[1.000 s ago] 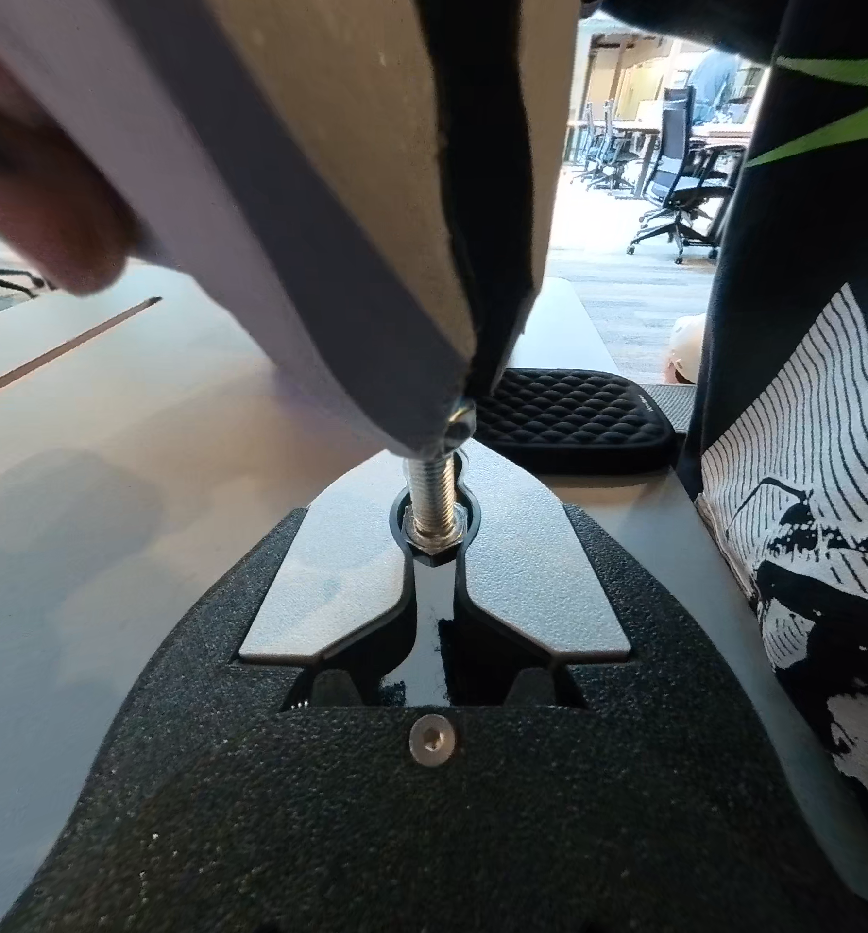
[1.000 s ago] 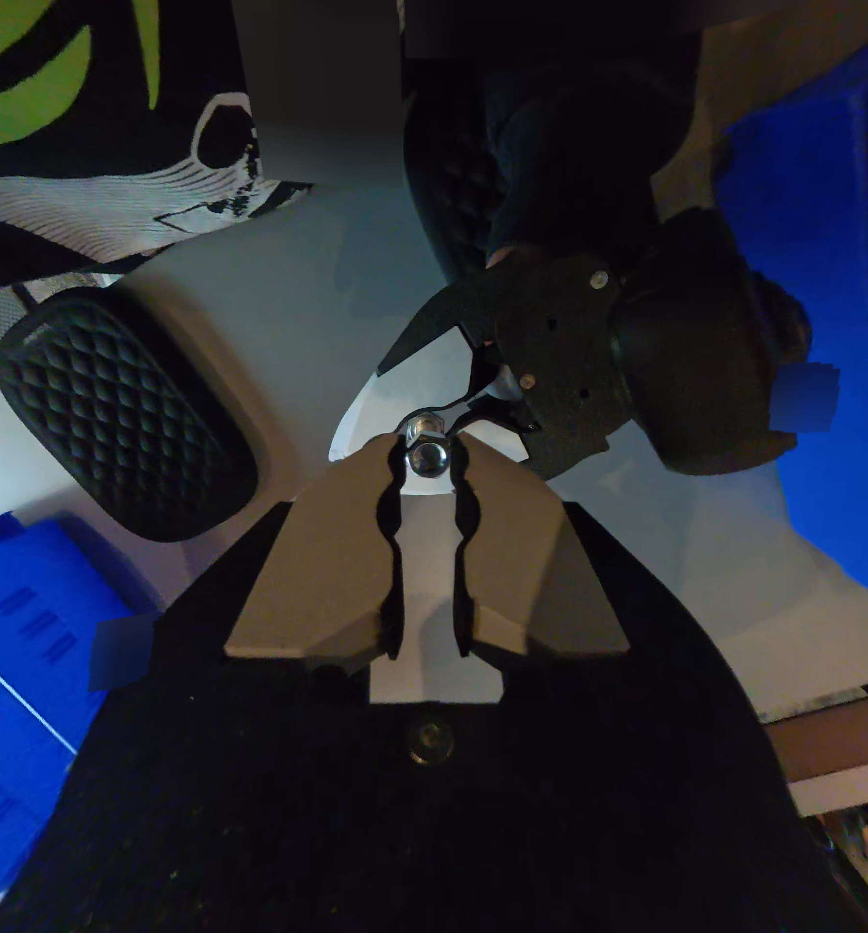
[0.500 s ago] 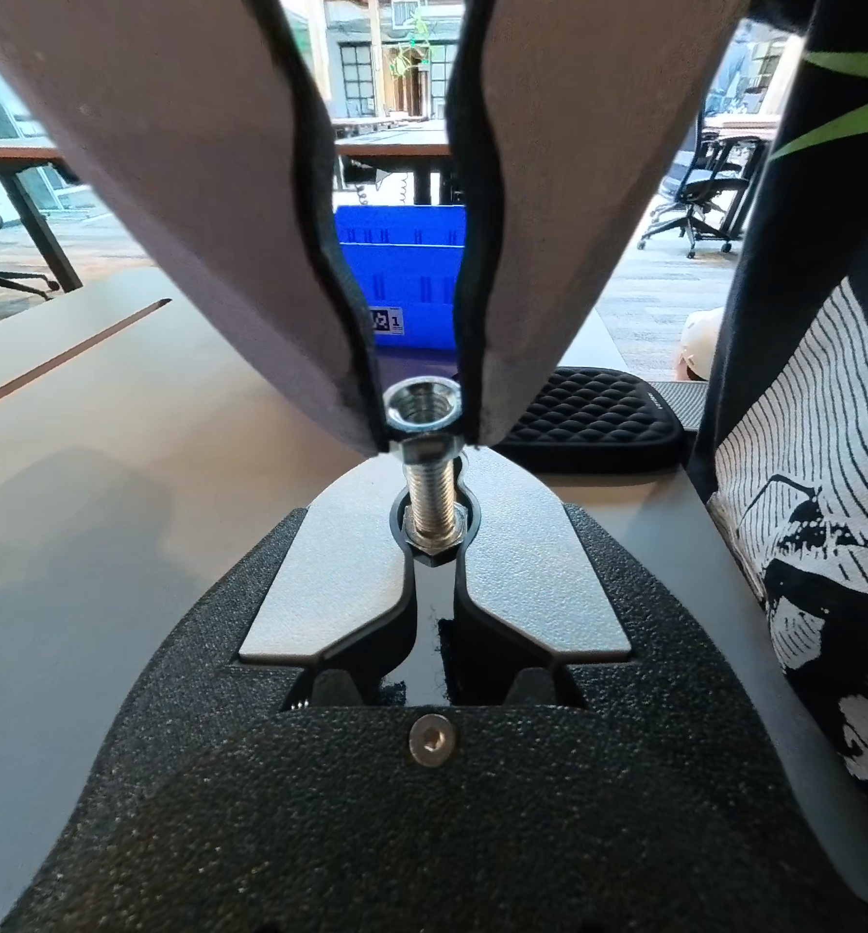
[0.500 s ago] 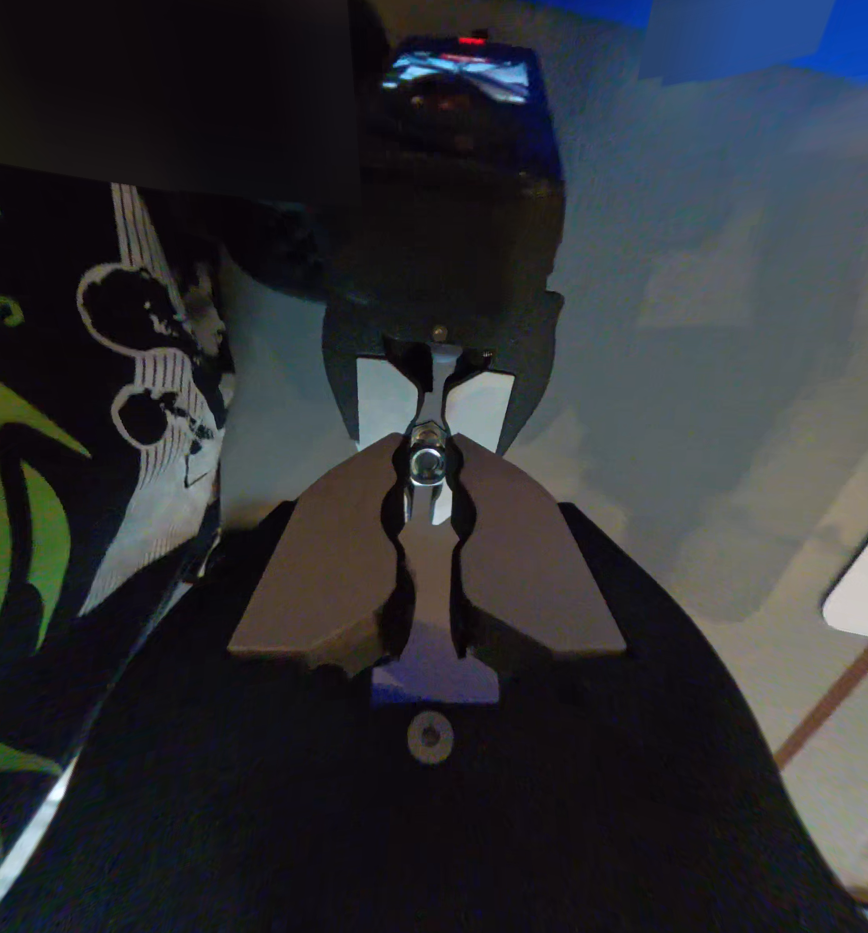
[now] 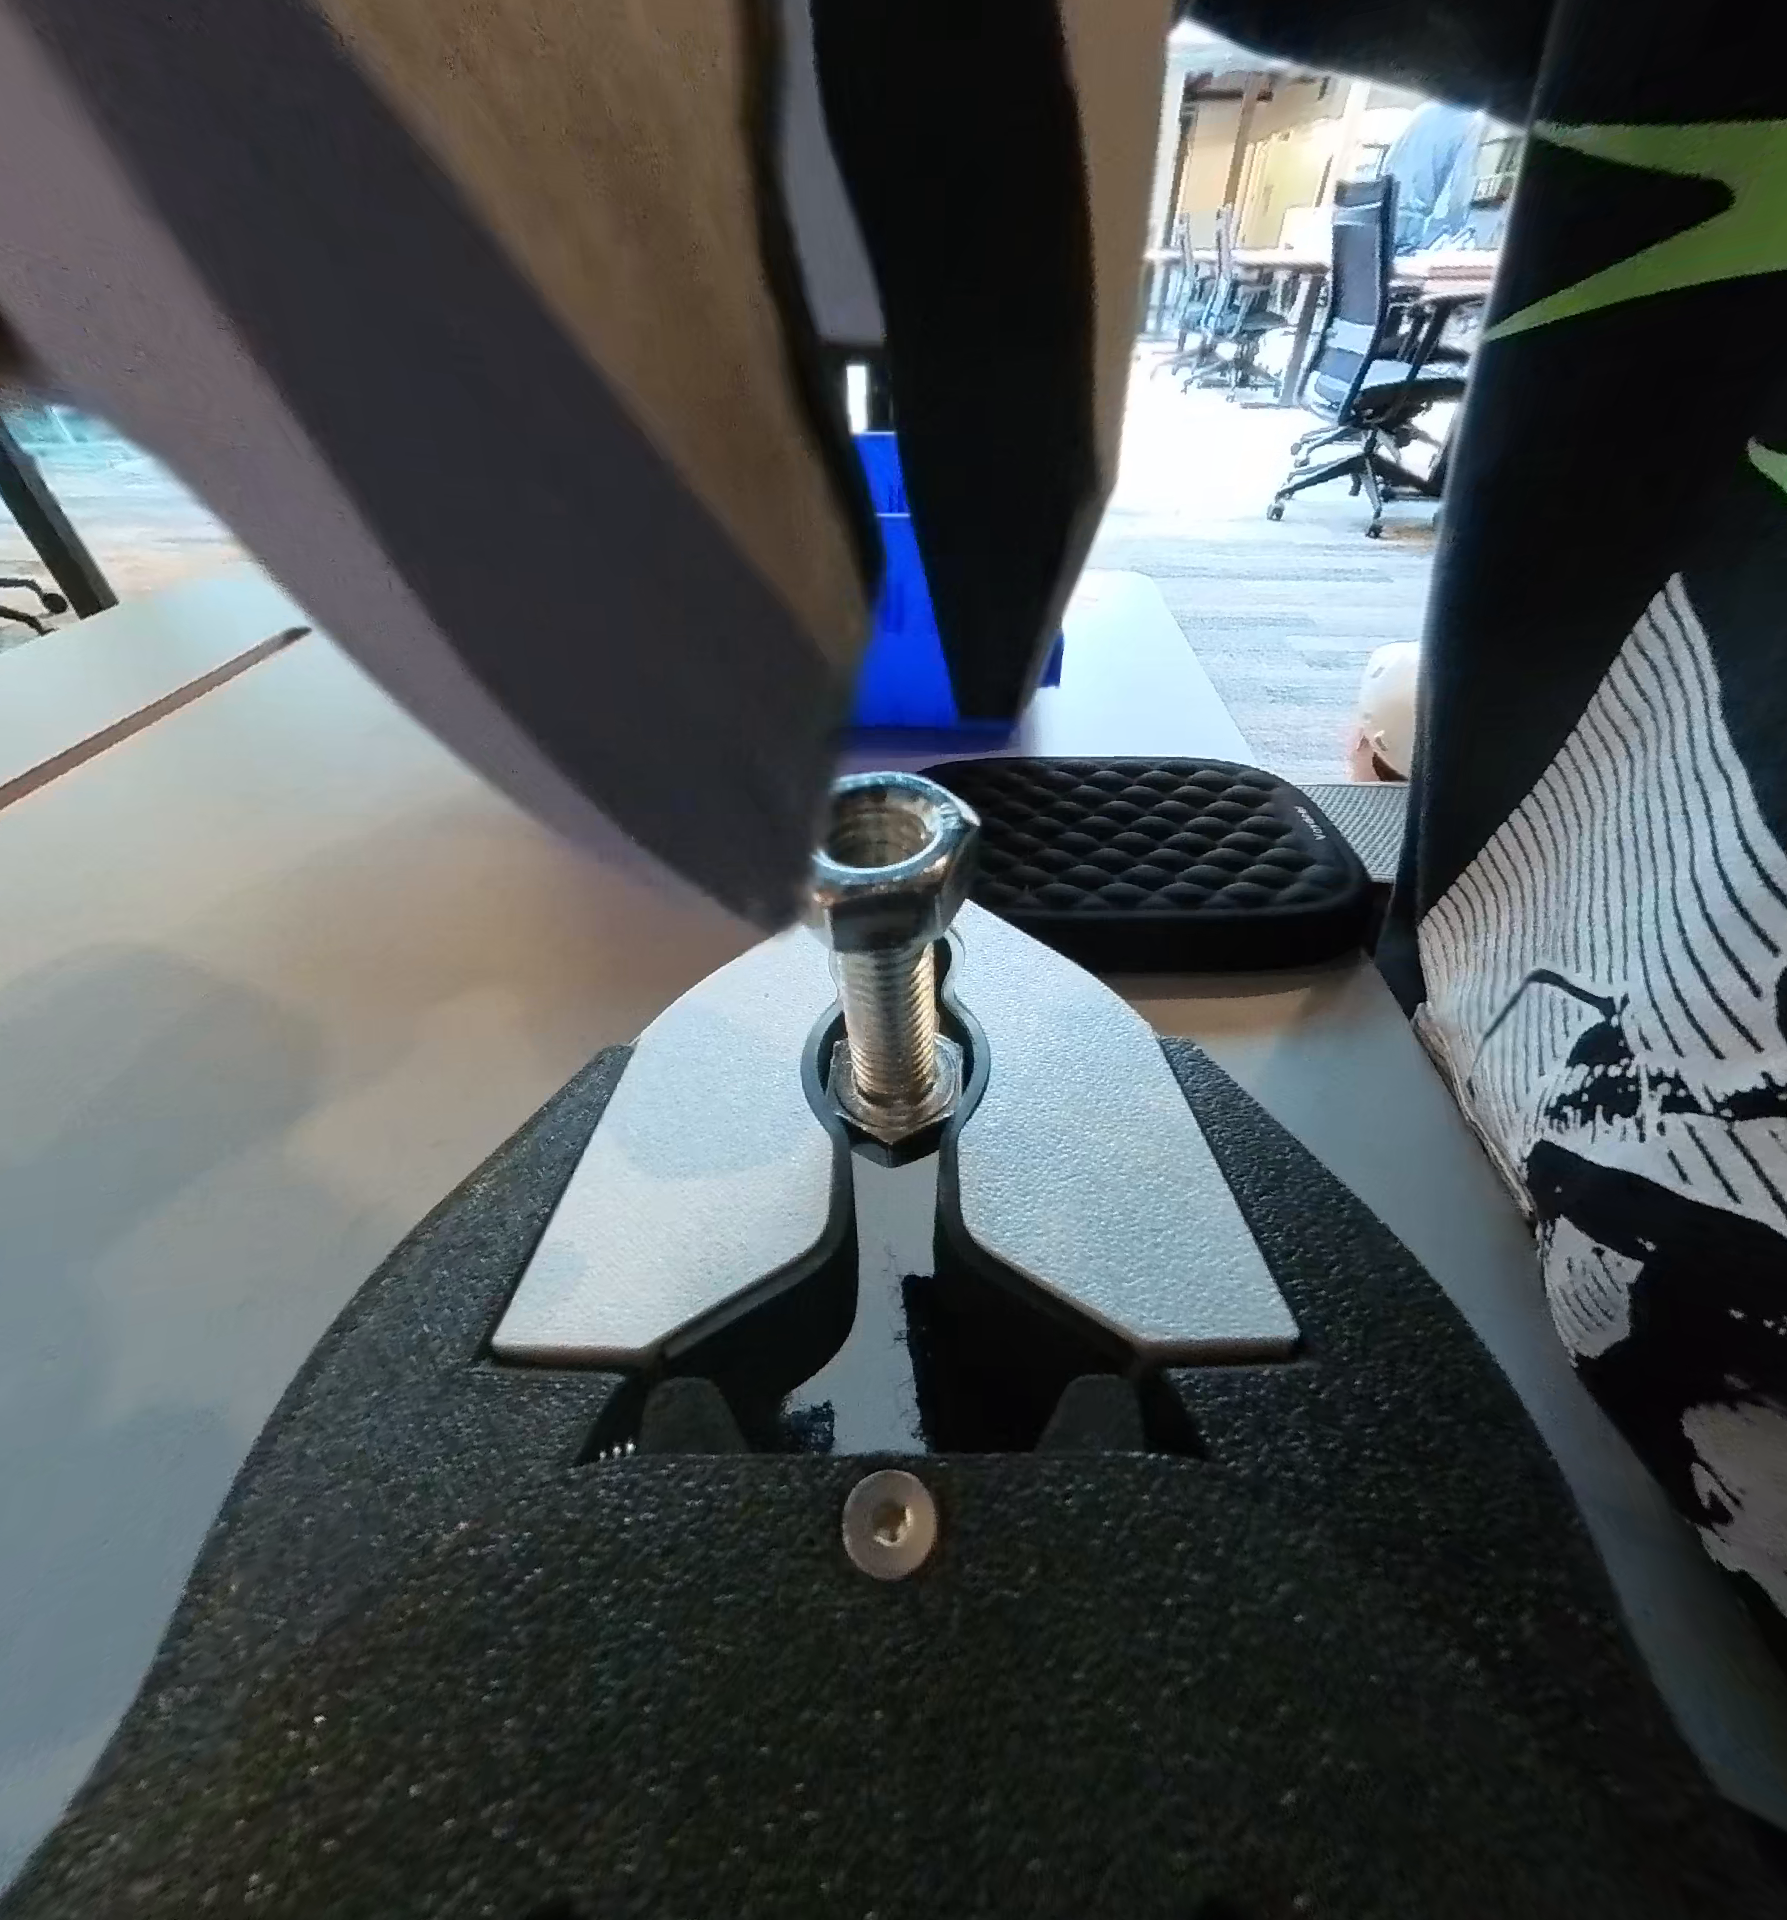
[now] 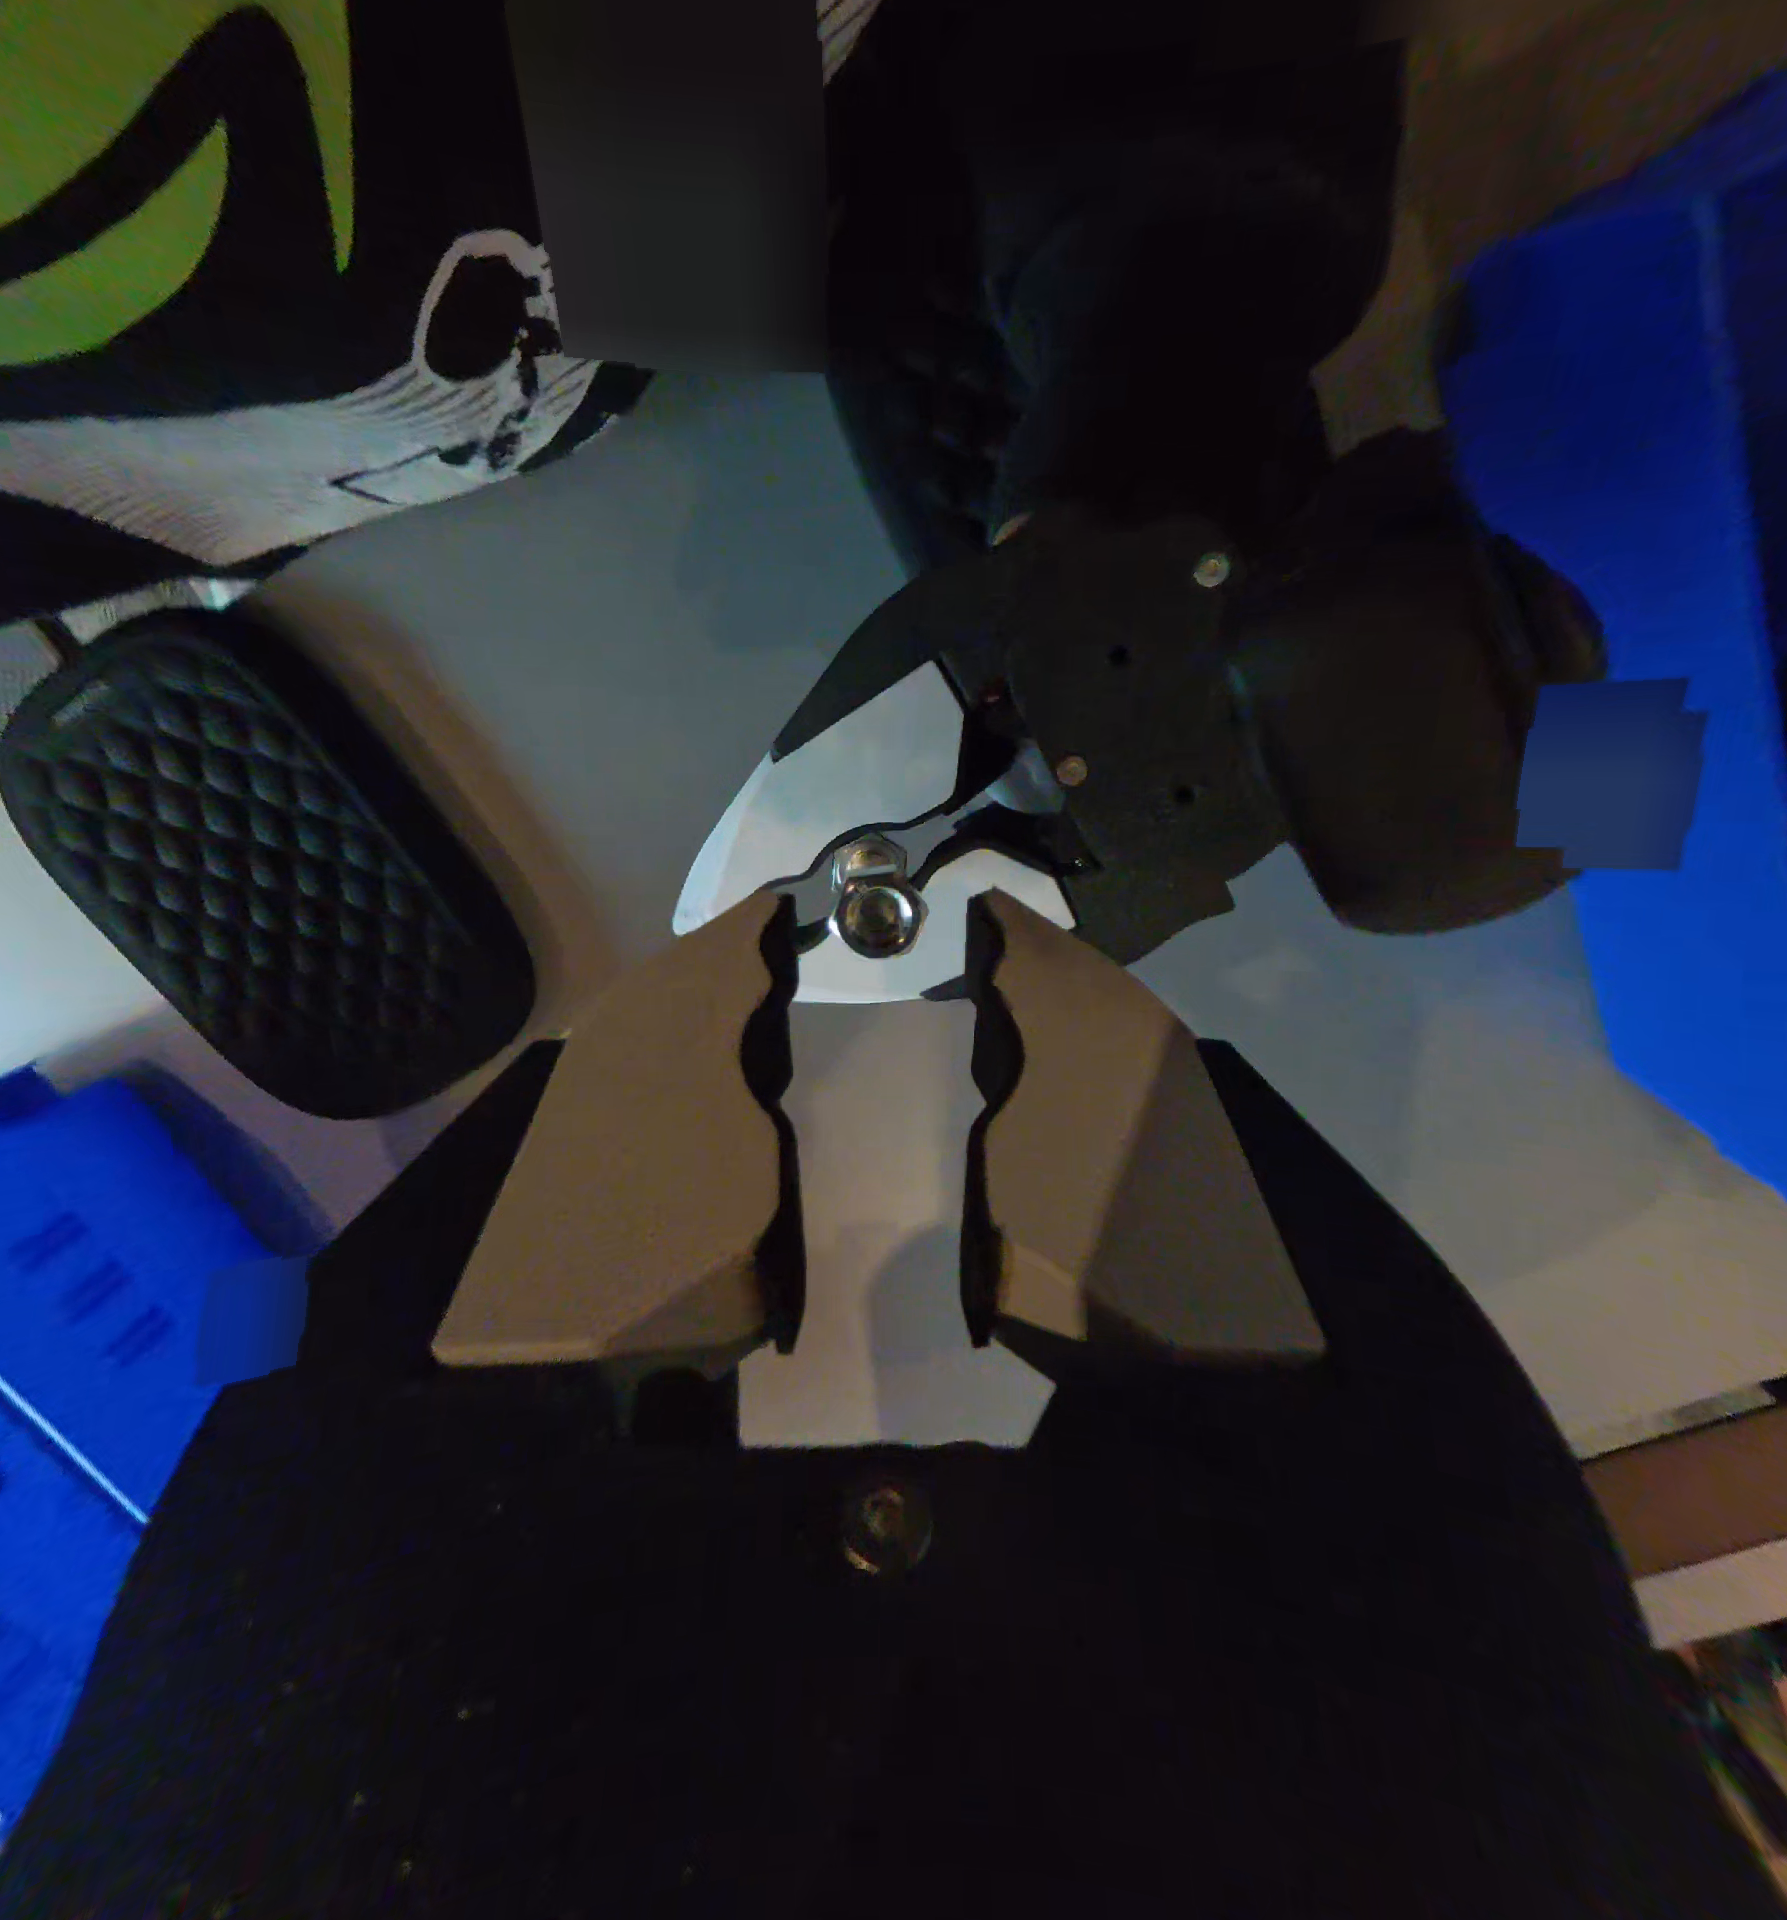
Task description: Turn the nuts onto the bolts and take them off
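Steel nut (image 5: pixel 894 854) atop bolt (image 5: pixel 884 1023) clamped by left tool (image 5: pixel 894 1091), right tool (image 6: pixel 881 914) parted, blue bin (image 6: pixel 68 1278) behind.

We're looking at an open-plan office here. Past the pale desk (image 5: pixel 193 935) we see black swivel chairs (image 5: pixel 1377 384) on castors lined up along rows of long tables (image 5: pixel 1284 272), and grey carpet flooring (image 5: pixel 1273 613) running between them. A black padded wrist rest (image 5: pixel 1149 862) lies at the desk's far edge, a blue plastic crate (image 5: pixel 894 665) just behind it. Further back we make out warm-lit beams and columns (image 5: pixel 1258 114), daylight pouring across the floor.
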{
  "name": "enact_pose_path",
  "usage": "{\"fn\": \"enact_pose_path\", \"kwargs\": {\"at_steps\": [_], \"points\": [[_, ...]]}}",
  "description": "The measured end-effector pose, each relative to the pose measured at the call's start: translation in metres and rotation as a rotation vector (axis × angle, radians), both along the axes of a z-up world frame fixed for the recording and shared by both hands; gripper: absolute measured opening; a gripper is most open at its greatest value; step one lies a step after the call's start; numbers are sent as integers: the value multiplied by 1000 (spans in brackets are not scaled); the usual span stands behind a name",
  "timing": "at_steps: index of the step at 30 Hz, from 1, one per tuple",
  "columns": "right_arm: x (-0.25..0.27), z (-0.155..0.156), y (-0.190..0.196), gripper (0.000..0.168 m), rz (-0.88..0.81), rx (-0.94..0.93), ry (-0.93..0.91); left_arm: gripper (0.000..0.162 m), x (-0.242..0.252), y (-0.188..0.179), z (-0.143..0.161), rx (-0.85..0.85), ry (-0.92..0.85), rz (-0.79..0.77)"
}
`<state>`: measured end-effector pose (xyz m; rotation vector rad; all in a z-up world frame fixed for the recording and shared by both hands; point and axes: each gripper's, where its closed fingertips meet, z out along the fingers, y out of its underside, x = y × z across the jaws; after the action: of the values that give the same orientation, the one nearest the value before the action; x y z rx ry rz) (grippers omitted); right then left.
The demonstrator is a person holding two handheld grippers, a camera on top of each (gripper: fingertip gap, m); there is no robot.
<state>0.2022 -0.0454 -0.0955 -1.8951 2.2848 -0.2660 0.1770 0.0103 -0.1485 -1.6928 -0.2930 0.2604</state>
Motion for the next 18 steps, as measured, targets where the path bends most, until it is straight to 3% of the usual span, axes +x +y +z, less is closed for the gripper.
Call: {"fn": "enact_pose_path", "kwargs": {"at_steps": [4, 7, 12, 16, 18], "points": [[-3, -9, 2, 19, 31, 21, 57, 10, 1, 1, -1, -7, 3, -6], [-4, -9, 2, 18, -84, 22, 54, 10, 1, 0, 0, -3, 5, 0], [-4, -10, 3, 18, -455, 39, 67, 10, -1, 0, -1, -14, 10, 14], [-4, -11, 1, 18, -908, 65, -5, 10, -1, 0, -1, -15, 10, 22], [-3, -11, 2, 18, -997, 54, -44, 10, -1, 0, -1, -17, 12, 20]]}}
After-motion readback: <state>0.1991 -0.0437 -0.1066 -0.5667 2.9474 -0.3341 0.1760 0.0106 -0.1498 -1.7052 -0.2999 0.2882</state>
